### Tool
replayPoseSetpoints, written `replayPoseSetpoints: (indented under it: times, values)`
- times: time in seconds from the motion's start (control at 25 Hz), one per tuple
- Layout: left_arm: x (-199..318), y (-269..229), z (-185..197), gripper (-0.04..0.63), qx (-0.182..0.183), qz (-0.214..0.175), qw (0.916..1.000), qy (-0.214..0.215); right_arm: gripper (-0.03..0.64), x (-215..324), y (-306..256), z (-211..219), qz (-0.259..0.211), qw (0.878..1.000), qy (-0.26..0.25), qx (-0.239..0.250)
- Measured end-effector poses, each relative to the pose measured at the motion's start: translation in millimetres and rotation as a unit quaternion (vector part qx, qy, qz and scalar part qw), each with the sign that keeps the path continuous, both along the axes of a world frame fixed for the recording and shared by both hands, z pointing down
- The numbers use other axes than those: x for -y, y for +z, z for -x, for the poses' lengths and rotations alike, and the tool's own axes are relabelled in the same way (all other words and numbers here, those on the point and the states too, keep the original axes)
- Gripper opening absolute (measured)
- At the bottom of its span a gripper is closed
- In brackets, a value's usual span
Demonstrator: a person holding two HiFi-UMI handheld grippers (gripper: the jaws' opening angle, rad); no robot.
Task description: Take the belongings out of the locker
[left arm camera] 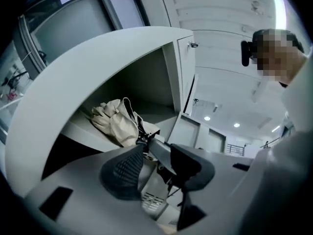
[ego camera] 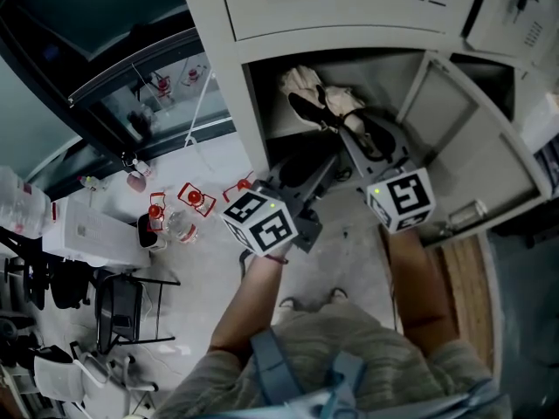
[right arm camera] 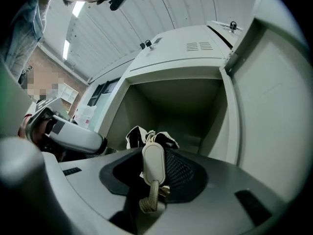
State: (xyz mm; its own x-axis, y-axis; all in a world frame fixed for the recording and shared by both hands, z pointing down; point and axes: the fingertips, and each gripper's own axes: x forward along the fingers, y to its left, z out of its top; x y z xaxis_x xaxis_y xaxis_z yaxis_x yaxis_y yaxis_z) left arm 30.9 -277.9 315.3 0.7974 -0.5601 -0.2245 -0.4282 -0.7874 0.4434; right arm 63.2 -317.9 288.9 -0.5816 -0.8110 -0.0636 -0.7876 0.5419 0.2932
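Right tongs (right arm camera: 156,155) closed on the beige tab (right arm camera: 153,166) of the cream-and-black bag (ego camera: 336,107) (a cord (right arm camera: 148,199) dangles under the pads). Left tongs (left arm camera: 156,156) roughly half open, gripping nothing. The bag sits ahead and left of them, crumpled on the locker shelf (left arm camera: 80,131). Its lower part is hidden behind the right tongs.

I count two grippers, the left gripper (left arm camera: 156,153) and the right gripper (right arm camera: 154,173), bearing two cubes (ego camera: 259,223) in all. One locker (ego camera: 262,120) stands open, with one door (ego camera: 472,138) swung out and one bag (ego camera: 306,84) inside. On the floor (ego camera: 349,260) I make out three red-topped items (ego camera: 194,197), kind unclear.
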Motion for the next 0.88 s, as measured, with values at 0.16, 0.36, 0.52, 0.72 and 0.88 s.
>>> replayPoseSetpoints:
  times: [0.16,0.36,0.52,0.72,0.88]
  values:
    - [11.4,-6.7,-3.1,0.227,-0.052,0.049,0.9973,-0.016,0.135,-3.6,1.5,-3.6,-0.005,1.0,-0.01,0.005]
    - [24.3,-4.7,-8.1,0.227,-0.083,0.081,0.9932,-0.013,0.135,-9.3,2.3,-3.8,-0.012,1.0,-0.026,0.0]
    - [33.6,-7.9,-12.9,0.227,-0.113,0.097,0.9888,-0.006,0.135,-13.3,4.2,-4.5,-0.015,0.999,-0.036,-0.005]
    - [37.1,-6.4,-14.7,0.227,-0.133,0.125,0.9831,0.0,0.135,-15.1,7.2,-7.8,-0.019,0.999,-0.04,-0.008]
    - [40.5,8.7,-9.0,0.228,-0.114,0.148,0.9824,-0.009,0.135,-15.2,7.3,-6.6,-0.023,0.999,-0.043,-0.018]
